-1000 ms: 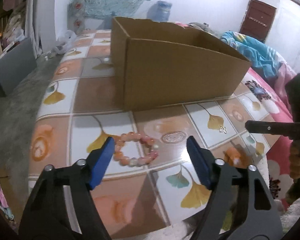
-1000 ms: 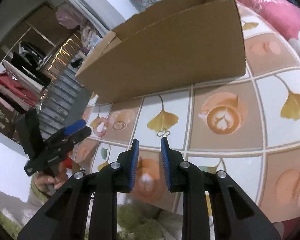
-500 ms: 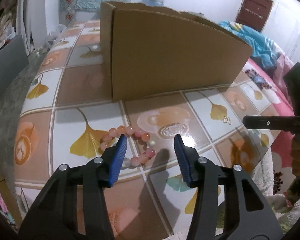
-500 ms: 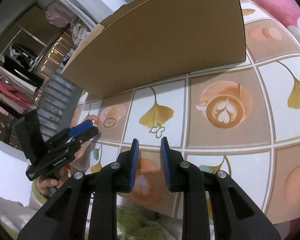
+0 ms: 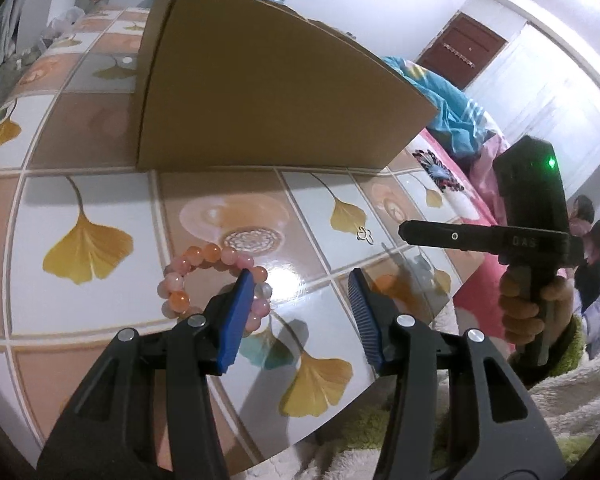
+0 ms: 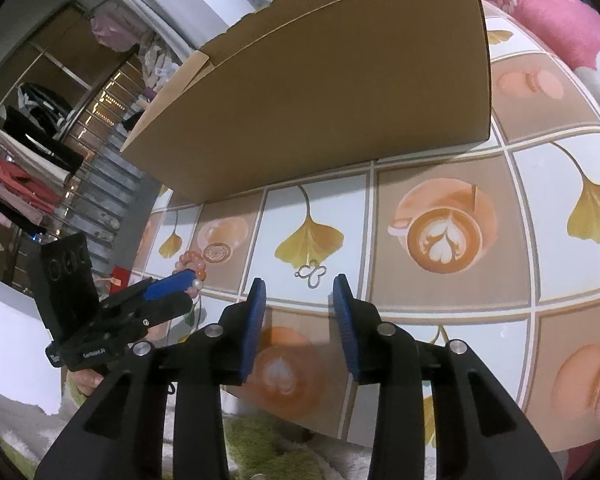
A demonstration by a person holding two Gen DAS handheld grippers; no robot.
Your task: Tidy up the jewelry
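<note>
Left gripper (image 5: 300,300) was wide open and empty, its left finger (image 5: 236,316) over the near right edge of the bead bracelet (image 5: 208,276), so the loop lay ahead-left on the tabletop (image 5: 100,200). Right gripper (image 6: 300,312) was partly open and empty, with the small butterfly charm (image 6: 311,274) just ahead, and the cardboard box (image 6: 340,100) behind both.

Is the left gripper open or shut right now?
Open: the left gripper shows a wide gap; one pad overlaps the bead bracelet.
</note>
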